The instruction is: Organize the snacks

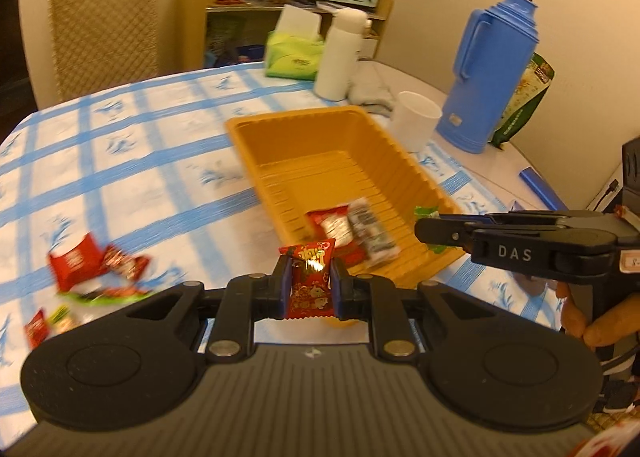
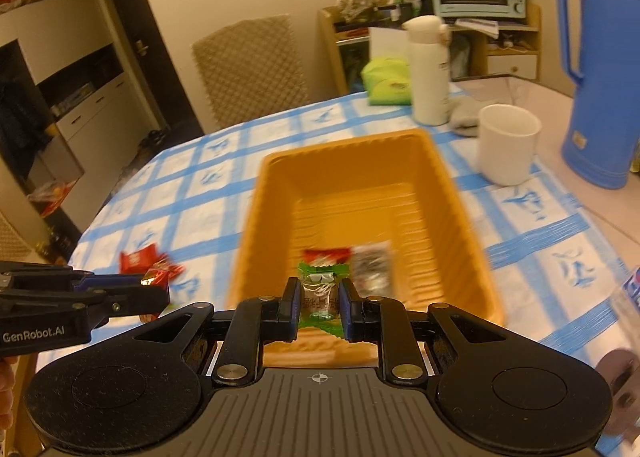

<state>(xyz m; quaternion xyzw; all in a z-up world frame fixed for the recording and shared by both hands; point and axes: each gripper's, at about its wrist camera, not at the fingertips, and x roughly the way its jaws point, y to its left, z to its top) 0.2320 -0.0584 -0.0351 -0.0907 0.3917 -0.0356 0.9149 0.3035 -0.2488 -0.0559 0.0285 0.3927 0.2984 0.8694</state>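
Note:
My left gripper (image 1: 311, 283) is shut on a red snack packet with gold print (image 1: 310, 285), held near the front edge of the orange tray (image 1: 304, 125). My right gripper (image 2: 321, 299) is shut on a green-wrapped candy (image 2: 322, 297), held over the tray's (image 2: 348, 145) near end. The tray holds a red packet (image 1: 332, 223) and a dark silver packet (image 1: 370, 231). In the left wrist view the right gripper (image 1: 430, 233) comes in from the right over the tray's corner. In the right wrist view the left gripper (image 2: 154, 293) comes in from the left with its red packet.
Several loose red and green snacks (image 1: 96, 269) lie on the blue checked tablecloth left of the tray. Behind the tray stand a white cup (image 1: 416, 119), a white flask (image 1: 340, 53), a blue thermos (image 1: 492, 69), a green tissue pack (image 1: 294, 53) and a green bag (image 1: 528, 97).

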